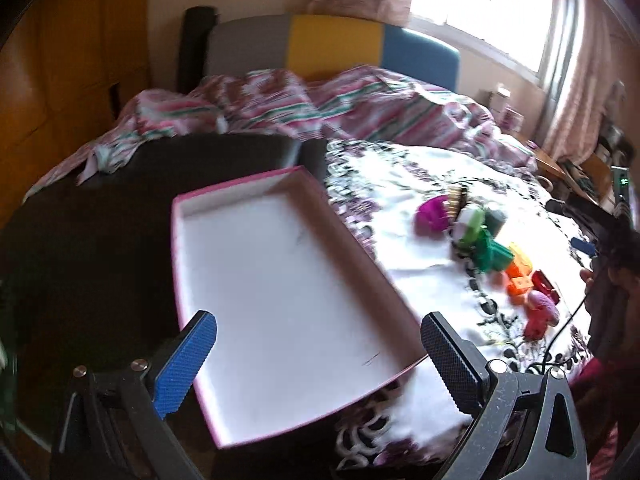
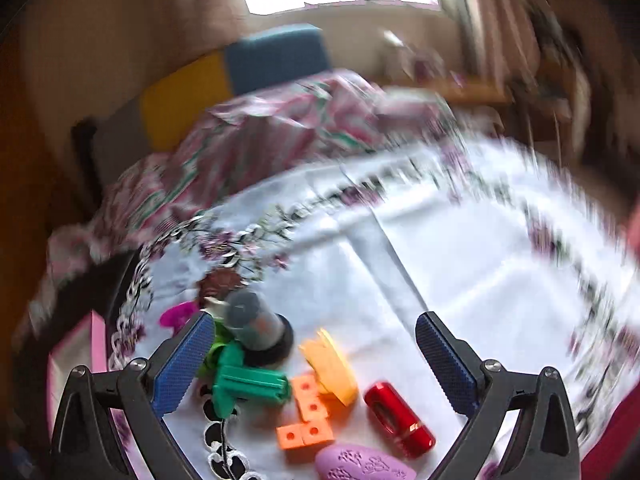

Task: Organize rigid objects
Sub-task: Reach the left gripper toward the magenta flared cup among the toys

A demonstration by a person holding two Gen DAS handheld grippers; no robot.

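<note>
A shallow pink-edged box with a white inside lies empty in front of my left gripper, which is open and empty above its near end. A cluster of small toys lies on the white flowered cloth: a green piece, a grey cylinder, an orange block, a yellow piece, a red piece and a purple oval. My right gripper is open and empty just above them. The toys also show in the left wrist view.
The white flowered cloth covers the bed to the right of a black surface. A striped pink blanket lies behind, before a grey, yellow and blue headboard. A black cable runs at the right.
</note>
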